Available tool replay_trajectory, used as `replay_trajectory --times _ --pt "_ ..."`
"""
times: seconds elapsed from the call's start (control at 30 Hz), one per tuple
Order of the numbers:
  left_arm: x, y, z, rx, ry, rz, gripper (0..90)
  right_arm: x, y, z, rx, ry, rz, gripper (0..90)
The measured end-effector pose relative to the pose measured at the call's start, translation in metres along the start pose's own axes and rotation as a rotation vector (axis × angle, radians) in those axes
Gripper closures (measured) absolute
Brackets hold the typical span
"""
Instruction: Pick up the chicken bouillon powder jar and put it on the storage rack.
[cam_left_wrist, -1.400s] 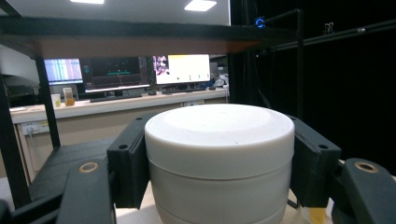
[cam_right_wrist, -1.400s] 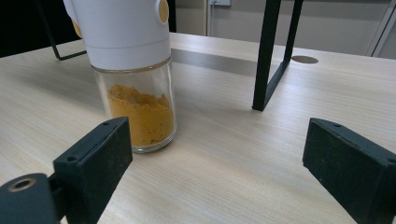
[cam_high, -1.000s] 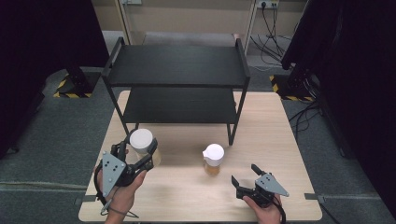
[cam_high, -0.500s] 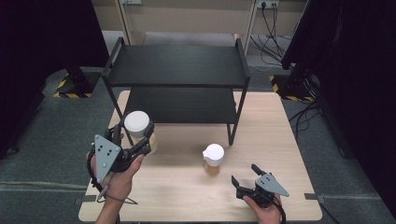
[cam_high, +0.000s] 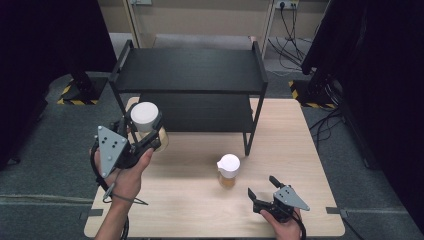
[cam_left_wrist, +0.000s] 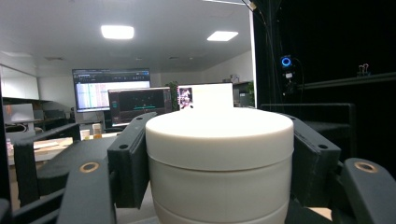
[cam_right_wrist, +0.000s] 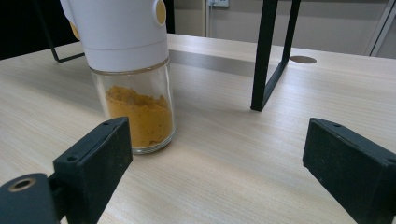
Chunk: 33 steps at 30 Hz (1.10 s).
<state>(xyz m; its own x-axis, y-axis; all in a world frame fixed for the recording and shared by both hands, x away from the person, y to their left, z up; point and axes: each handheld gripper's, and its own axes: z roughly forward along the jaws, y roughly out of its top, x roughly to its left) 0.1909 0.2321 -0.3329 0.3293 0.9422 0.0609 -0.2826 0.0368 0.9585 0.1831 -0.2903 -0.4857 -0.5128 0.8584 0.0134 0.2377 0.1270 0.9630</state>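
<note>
A black two-tier rack (cam_high: 190, 75) stands at the table's (cam_high: 300, 150) twelve o'clock side, its front right leg (cam_right_wrist: 264, 51) just past the spice jar (cam_high: 228, 170) of orange powder. That jar sits on the table at ten o'clock from the right gripper (cam_high: 267, 192), whose jaws gape wide, low near the front edge. The left gripper (cam_high: 145, 132), raised above the table's left edge, clamps a white-lidded jar (cam_left_wrist: 219, 163) upright.
</note>
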Motion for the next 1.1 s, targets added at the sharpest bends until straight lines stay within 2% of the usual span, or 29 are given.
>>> replay_trajectory --times 0.5,1.1 --pt "0.008 0.027 0.018 -0.022 0.033 0.007 33.7 0.0 0.0 0.0 0.001 -0.001 0.004 8.6" --pt "0.014 0.057 0.044 -0.033 0.051 0.035 33.7 -0.001 0.0 0.0 0.0 0.0 0.006 8.7"
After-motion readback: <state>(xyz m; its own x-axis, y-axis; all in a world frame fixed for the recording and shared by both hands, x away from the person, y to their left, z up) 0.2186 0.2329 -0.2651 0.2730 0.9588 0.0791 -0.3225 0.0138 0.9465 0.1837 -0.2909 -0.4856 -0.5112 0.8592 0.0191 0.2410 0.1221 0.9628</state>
